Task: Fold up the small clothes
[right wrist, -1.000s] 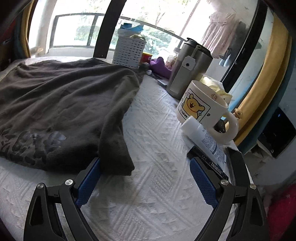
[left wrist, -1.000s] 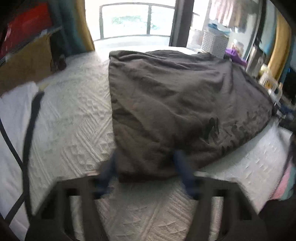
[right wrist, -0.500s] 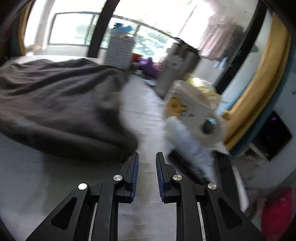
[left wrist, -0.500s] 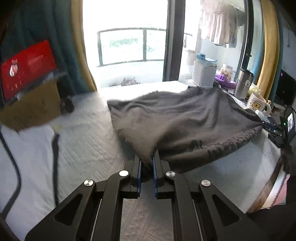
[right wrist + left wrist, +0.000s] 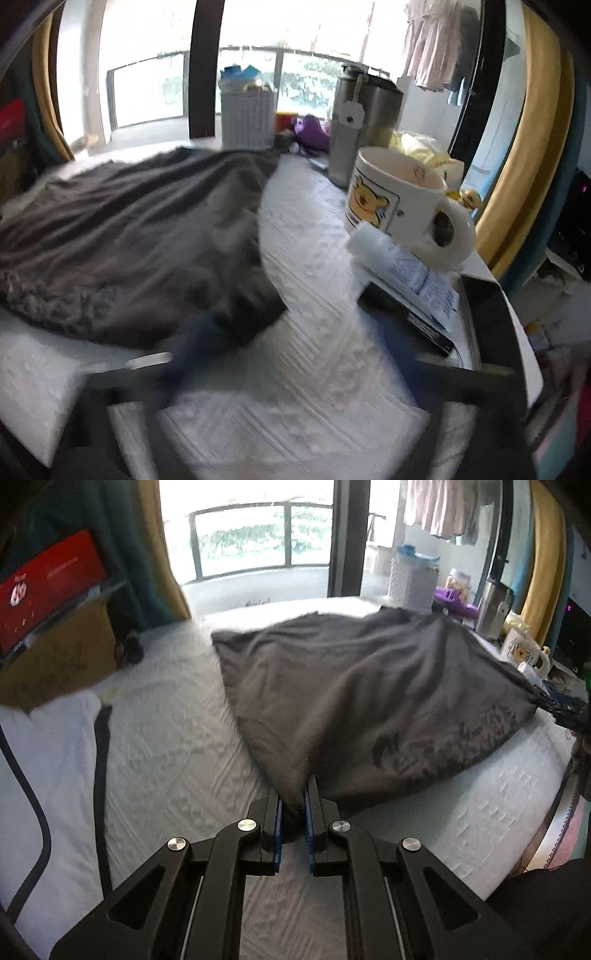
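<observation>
A dark grey T-shirt [image 5: 369, 686] with a black print lies spread on the white quilted mattress [image 5: 177, 746]. My left gripper [image 5: 293, 808] is shut on the shirt's near edge, and the cloth rises in a taut ridge from between the blue pads. In the right wrist view the same shirt [image 5: 129, 236] fills the left half. My right gripper [image 5: 299, 339] is blurred, its jaws opening wide. The shirt's near corner lies by the left fingertip [image 5: 199, 332], with no pad pressing on it. The right gripper [image 5: 565, 705] also shows at the shirt's far right corner in the left wrist view.
Along the mattress's right edge stand a bear mug [image 5: 402, 206], a white bottle [image 5: 391, 258], a steel tumbler [image 5: 362, 122], a white basket [image 5: 247, 118] and a black box [image 5: 480, 306]. A white garment with black trim [image 5: 44, 757] lies left, below a cardboard box [image 5: 55, 646].
My left gripper closed on the shirt's near edge and lifted it slightly. My right gripper went from open to nearly shut, and now stands wide apart again, blurred.
</observation>
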